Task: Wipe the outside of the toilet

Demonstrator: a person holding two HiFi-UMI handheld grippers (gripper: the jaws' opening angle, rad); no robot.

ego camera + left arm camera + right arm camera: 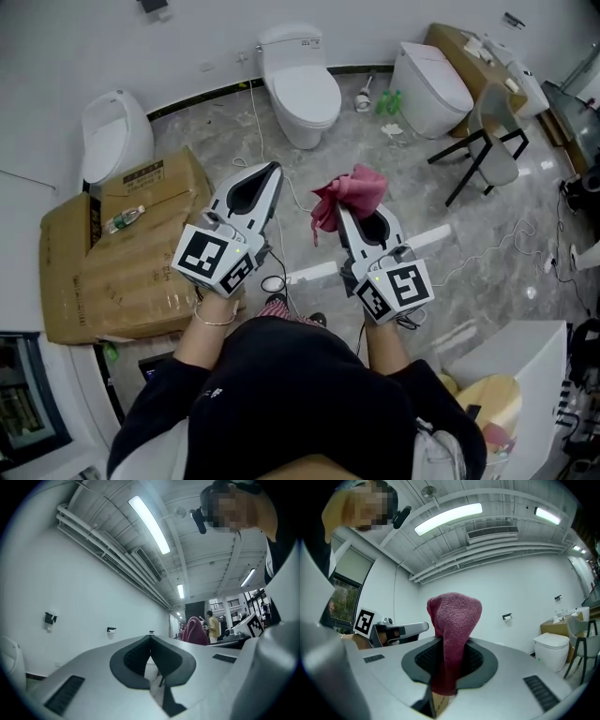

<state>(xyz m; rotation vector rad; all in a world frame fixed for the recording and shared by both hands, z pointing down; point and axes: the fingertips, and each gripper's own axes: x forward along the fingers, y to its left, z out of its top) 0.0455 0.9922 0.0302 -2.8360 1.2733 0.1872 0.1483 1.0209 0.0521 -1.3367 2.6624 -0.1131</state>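
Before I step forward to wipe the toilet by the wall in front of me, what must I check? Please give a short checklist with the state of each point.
1. Cloth held in the right gripper: ok, the jaws are shut on it.
2. Left gripper free: ok, jaws together, nothing between them.
3. Cloth against the toilet: not ok, the toilet stands ahead, apart from both grippers.
4. Floor on the way: not ok, a white cable lies there and could catch a foot.
5. Cloth damp enough: cannot tell.
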